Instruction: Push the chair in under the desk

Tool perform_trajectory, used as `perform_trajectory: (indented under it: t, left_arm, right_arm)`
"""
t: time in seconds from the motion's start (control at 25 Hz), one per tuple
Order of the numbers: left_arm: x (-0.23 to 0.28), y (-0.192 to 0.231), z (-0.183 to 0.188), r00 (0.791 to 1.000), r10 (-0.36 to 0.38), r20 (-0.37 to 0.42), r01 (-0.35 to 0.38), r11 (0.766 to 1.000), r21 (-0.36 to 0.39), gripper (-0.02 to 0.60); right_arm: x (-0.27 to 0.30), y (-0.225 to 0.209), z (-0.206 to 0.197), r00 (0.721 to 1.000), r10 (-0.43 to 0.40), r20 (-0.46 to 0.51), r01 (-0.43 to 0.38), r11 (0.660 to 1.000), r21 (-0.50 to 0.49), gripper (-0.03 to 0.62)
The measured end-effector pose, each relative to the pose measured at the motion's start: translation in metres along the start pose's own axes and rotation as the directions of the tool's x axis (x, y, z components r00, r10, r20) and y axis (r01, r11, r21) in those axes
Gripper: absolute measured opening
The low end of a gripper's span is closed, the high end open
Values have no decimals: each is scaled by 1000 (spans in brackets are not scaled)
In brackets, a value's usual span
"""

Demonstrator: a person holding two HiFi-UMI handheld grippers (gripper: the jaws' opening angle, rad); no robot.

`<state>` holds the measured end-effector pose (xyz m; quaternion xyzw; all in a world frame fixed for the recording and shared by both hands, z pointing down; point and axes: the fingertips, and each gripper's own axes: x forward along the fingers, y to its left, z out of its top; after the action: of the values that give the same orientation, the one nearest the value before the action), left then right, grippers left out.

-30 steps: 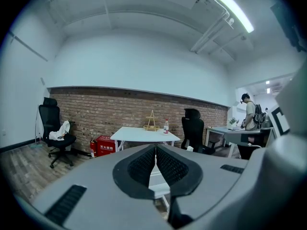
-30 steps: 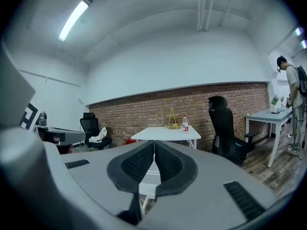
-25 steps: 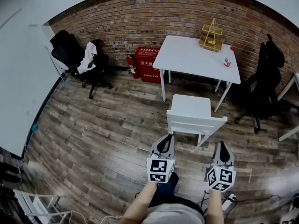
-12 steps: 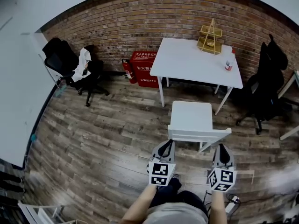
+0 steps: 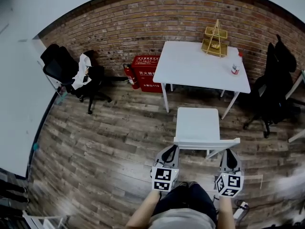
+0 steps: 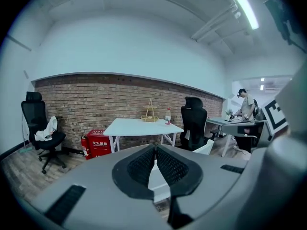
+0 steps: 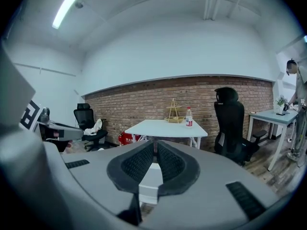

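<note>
One white desk (image 5: 200,63); one white chair (image 5: 198,123); two black office chairs, a left office chair (image 5: 59,66) and a right office chair (image 5: 276,78); one red box (image 5: 147,70); one fire extinguisher (image 5: 128,76); one bottle (image 5: 235,67); one tiered wire rack (image 5: 213,45); two grippers, left gripper (image 5: 169,150) and right gripper (image 5: 230,153).
</note>
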<state>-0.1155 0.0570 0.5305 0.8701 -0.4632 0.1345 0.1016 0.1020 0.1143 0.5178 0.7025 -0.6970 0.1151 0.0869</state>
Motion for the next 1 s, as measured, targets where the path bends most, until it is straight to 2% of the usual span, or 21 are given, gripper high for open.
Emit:
perform_trajectory:
  t: [0.28, 0.56, 0.68, 0.8, 0.92, 1.0]
  left_arm:
    - [17, 3, -7, 999, -24, -45, 25, 999, 27, 21]
    - [33, -3, -21, 995, -28, -99, 36, 996, 80, 21]
    - [42, -7, -24, 992, -33, -119, 43, 996, 81, 26]
    - [47, -6, -27, 991, -27, -134, 38, 996, 78, 46]
    - [49, 0, -28, 990, -8, -139, 18, 997, 69, 123]
    - [52, 3, -29, 989, -5, -147, 14, 998, 64, 149]
  right_arm:
    - [12, -15, -13, 999, -1, -47, 0, 1000, -25, 17]
    - [23, -44, -24, 997, 4, -79, -7, 999, -44, 17]
    - [29, -61, -26, 995, 2, -96, -7, 999, -48, 18]
    - [36, -75, -27, 993, 5, -118, -11, 998, -54, 46]
    - [44, -86, -29, 991, 22, -134, -28, 999, -43, 98]
    - [48, -93, -29, 990, 35, -137, -42, 998, -48, 109]
